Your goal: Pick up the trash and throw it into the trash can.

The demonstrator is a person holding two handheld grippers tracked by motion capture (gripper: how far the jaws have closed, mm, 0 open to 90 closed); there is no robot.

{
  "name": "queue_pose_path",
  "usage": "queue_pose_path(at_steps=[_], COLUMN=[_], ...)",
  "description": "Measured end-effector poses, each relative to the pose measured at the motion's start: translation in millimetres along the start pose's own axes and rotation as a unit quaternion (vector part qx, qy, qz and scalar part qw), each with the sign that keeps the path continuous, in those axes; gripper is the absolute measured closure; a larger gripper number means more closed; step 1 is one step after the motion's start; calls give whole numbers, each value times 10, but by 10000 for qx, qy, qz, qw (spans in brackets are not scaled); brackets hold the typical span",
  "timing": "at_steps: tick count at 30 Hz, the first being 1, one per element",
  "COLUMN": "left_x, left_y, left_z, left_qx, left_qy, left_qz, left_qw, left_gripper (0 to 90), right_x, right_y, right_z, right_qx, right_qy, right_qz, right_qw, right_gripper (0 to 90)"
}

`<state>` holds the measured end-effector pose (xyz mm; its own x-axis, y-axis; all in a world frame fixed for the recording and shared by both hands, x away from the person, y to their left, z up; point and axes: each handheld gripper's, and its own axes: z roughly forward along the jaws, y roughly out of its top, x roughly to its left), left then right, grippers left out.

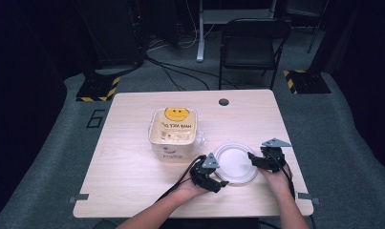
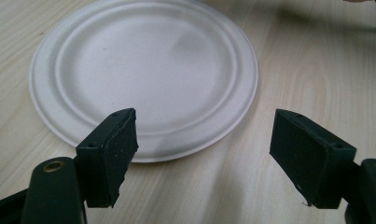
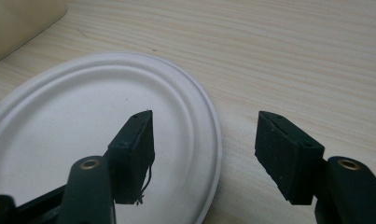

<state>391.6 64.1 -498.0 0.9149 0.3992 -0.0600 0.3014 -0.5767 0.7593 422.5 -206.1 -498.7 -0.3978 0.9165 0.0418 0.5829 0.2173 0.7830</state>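
One white plate (image 1: 235, 163) lies flat on the table (image 1: 133, 176), near the near edge and toward the right-hand side. There are two tools, one on each side of it: the left tool (image 1: 220, 185) at the plate's near-left rim and the right tool (image 1: 251, 156) at its right rim. One cream paper bag (image 1: 173, 132) with a yellow smiley face and printed lettering stands toward the middle of the table, just left of the plate and farther from the person. One dark round grommet (image 1: 223, 101) sits near the far edge of the table.

The plate (image 2: 143, 70) is round, plain and matt white, with a shallow flat well, a raised ring and a broad, slightly sloped rim. It looks like a disposable plate, and it carries nothing.

In the left gripper view the left tool (image 2: 204, 149) stands wide, with bare wood and the plate's near rim between its black pads; the pads press on nothing. In the right gripper view the right tool (image 3: 205, 154) also stands wide, one pad over the plate (image 3: 83, 121) and the other over the table beyond the rim, so the rim lies in the gap without being squeezed. Whether that pad touches the plate's surface is hard to tell.

The bag's lettering is too small to read in the high view. The plate's near-left part is cut off by the frame in the right gripper view, and the bag appears there as a pale corner (image 3: 22, 21). Both forearms are cut off at the bottom edge of the high view.
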Motion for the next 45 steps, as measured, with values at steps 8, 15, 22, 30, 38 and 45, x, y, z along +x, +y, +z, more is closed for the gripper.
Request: queue_pose_path(at_steps=[8, 15, 22, 30, 38, 45], left_x=[32, 55, 75, 81, 87, 87], left_y=[25, 2, -21, -36, -60, -76], left_z=[101, 130, 144, 145, 146, 147], left_qx=[45, 109, 124, 151, 153, 149], left_qy=[18, 49, 50, 22, 34, 47], left_qz=[-23, -49, -78, -79, -77, -64], left_qw=[10000, 9999, 9999, 9999, 9998, 9999], left_gripper=[217, 221, 224, 228, 235, 236], right_x=[-29, -20, -17, -47, -23, 41], right_y=[-11, -19, -29, -55, -51, -34], right_z=[16, 47, 78, 107, 123, 146], right_qx=[7, 88, 167, 244, 284, 317], right_qy=[33, 42, 69, 131, 254, 569], right_qz=[130, 104, 101, 204, 169, 86], right_qw=[9999, 9999, 9998, 9994, 9991, 9978], right_gripper=[344, 342, 342, 338, 344, 376])
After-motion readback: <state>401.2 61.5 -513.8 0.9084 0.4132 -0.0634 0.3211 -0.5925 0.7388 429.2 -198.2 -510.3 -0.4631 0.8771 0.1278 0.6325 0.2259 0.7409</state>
